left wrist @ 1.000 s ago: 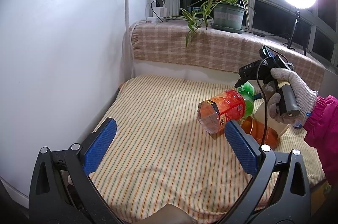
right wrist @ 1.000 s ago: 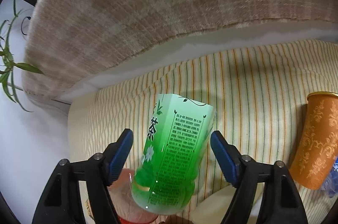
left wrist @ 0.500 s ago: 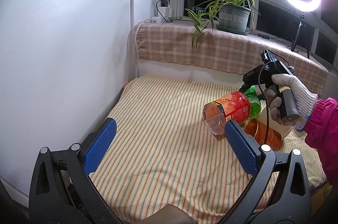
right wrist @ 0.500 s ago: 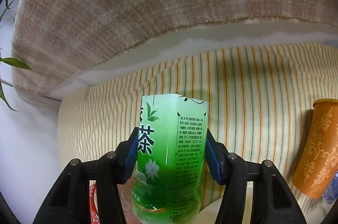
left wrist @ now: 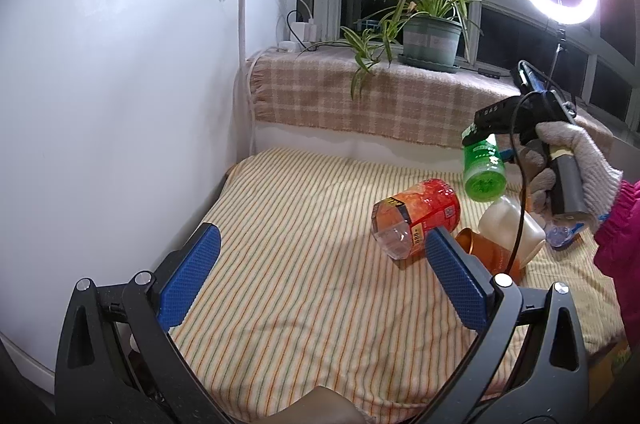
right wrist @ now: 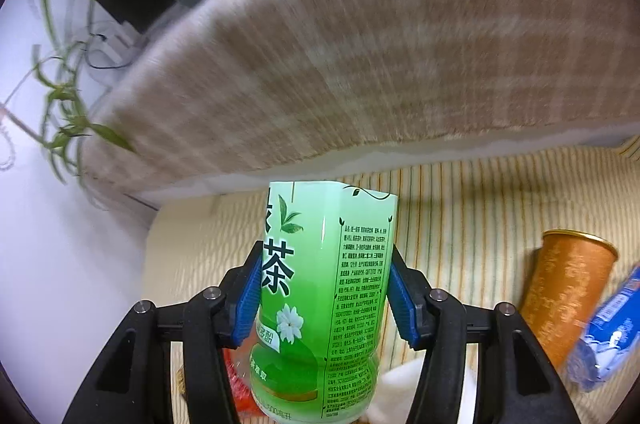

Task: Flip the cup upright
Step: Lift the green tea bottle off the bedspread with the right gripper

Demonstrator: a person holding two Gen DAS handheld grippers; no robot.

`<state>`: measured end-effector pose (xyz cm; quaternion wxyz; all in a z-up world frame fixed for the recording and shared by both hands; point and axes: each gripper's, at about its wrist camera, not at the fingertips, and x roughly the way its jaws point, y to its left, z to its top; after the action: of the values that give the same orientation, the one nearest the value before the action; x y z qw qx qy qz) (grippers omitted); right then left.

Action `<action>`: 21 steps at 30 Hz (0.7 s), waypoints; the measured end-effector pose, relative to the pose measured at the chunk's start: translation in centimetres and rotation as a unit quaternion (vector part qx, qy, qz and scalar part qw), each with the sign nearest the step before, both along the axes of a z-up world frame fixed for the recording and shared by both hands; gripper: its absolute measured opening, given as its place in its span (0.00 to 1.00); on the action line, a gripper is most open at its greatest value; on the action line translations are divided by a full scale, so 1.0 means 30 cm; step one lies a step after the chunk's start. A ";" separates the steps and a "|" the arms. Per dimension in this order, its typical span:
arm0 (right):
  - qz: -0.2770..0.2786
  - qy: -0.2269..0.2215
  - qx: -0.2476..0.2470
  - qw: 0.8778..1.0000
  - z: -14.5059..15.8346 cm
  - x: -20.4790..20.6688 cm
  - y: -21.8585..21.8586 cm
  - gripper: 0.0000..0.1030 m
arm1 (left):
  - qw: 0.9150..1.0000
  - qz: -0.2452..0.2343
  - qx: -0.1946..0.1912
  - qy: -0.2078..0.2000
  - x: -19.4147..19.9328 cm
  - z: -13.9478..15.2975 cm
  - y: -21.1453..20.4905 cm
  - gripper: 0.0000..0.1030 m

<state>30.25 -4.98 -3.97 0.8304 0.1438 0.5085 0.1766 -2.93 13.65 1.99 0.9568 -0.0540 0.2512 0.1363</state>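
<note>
Lifting the green translucent plastic tea cup (right wrist: 324, 288) clear of the striped cloth (left wrist: 304, 264).

The right gripper (right wrist: 324, 298) is clamping the cup across its printed wall, both blue pads pressing its sides. In the left wrist view the cup (left wrist: 483, 171) is hanging in the air above the pile, its long axis tilting, the ribbed base facing down and outward. Uprighting now appears to depend on rolling the wrist until that axis is standing vertical. The left gripper (left wrist: 320, 284) is idling with its pads spread wide, gripping nothing, well apart from the cup; the right hand is the working one. Compared with half a second ago, the cup is no longer touching the red translucent plastic cup (left wrist: 416, 216), which is lying on its side; the orange patterned cup (right wrist: 568, 296) is lying nearby.
</note>
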 end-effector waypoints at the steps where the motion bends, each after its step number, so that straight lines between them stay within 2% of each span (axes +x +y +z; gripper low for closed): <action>1: 0.003 -0.003 0.005 1.000 0.016 -0.014 -0.019 0.56 | 1.000 -0.002 0.000 -0.001 0.000 0.002 -0.006 1.00; 6: 0.026 -0.026 0.018 0.999 0.087 -0.115 -0.084 0.56 | 1.000 -0.014 -0.001 -0.004 0.000 0.008 -0.039 1.00; 13: 0.050 -0.038 0.034 0.997 0.150 -0.298 -0.214 0.56 | 0.999 -0.039 -0.004 -0.006 0.012 0.014 -0.101 1.00; 21: 0.047 -0.019 0.027 0.998 0.107 -0.510 -0.426 0.56 | 0.997 -0.073 -0.015 0.000 0.040 -0.004 -0.188 1.00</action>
<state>14.96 -17.76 -0.76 0.8263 0.1390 0.4940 0.2322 -1.75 8.00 1.86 0.9632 -0.0503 0.2568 0.0623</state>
